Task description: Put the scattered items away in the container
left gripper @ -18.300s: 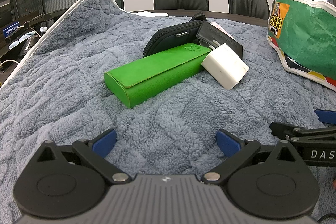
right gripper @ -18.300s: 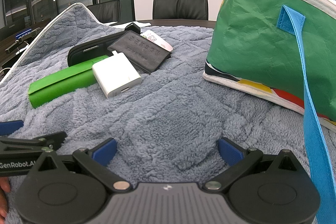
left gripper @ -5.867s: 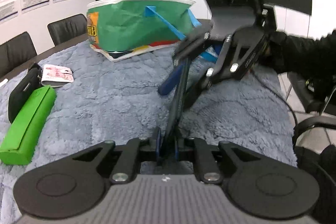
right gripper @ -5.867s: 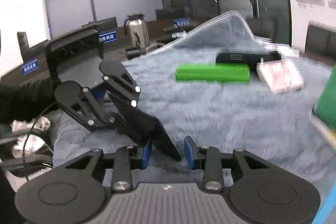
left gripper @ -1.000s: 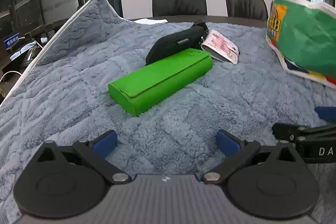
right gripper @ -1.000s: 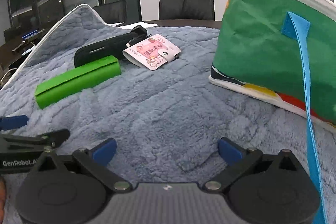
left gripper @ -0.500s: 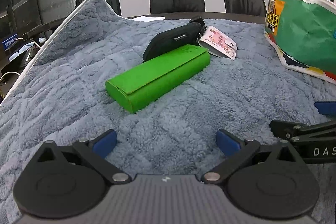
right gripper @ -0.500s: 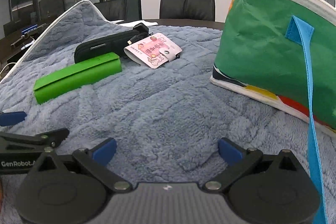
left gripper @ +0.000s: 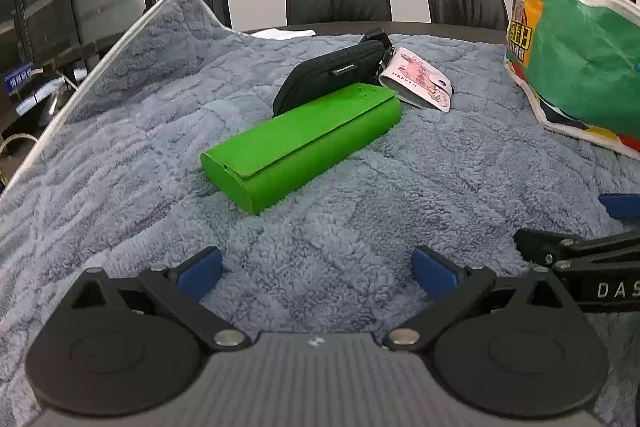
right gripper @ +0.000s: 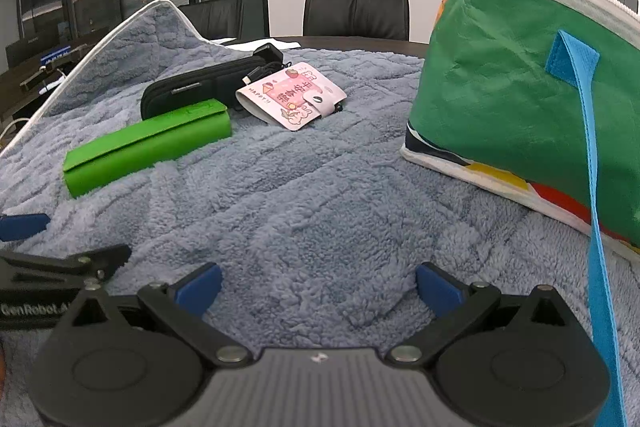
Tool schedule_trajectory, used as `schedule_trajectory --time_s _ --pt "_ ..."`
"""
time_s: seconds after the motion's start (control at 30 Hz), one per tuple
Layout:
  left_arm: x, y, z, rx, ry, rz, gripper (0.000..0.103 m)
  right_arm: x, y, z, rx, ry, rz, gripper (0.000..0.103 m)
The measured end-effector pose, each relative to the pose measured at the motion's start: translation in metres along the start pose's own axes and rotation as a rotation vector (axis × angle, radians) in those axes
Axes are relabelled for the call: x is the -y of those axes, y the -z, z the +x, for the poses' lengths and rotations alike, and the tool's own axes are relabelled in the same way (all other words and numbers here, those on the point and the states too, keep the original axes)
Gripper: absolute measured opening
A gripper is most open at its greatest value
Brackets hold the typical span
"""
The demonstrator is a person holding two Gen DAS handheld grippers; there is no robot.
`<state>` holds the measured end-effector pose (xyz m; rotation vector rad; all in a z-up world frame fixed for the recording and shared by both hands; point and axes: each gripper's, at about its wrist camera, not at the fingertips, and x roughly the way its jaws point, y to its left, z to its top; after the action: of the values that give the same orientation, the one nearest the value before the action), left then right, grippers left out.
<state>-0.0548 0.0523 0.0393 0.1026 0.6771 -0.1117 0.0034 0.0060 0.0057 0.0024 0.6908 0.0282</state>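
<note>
Left gripper point(left gripper: 316, 273) and right gripper point(right gripper: 318, 285): jaws spread wide, nothing between them, both low over the grey blanket point(left gripper: 360, 211). Green case point(left gripper: 300, 141) lies flat, touching the black pouch point(left gripper: 332, 73) behind it; pink card wallet point(right gripper: 292, 95) just beside. Green bag point(right gripper: 516, 115) (blue strap) stands to the right.

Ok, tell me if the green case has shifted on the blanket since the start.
No. The green case lies as before, its far end against the black pouch; only the camera view shifted slightly.

Grey blanket point(left gripper: 360, 227) carries green case point(left gripper: 304, 143), black pouch point(left gripper: 332, 75), pink wallet point(left gripper: 420, 83), green bag point(left gripper: 580, 67).
</note>
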Motion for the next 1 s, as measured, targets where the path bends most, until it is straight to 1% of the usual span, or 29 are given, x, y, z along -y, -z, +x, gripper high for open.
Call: schedule_trajectory --time_s 0.1,0.4,1.0 --pt "-0.0065 0.0000 0.0019 -0.010 0.018 -0.038 0.103 -0.0024 -0.0002 0.0004 -0.002 0.008 -0.011 0.103" --pt "-0.0028 0.0008 0.0004 0.002 0.004 -0.018 0.103 -0.0002 -0.0008 0.0018 -0.002 -0.005 0.004 0.103" --pt "-0.0031 0.0007 0.0000 0.000 0.004 -0.020 0.103 0.0003 -0.0041 0.0060 -0.006 0.003 0.011 0.103"
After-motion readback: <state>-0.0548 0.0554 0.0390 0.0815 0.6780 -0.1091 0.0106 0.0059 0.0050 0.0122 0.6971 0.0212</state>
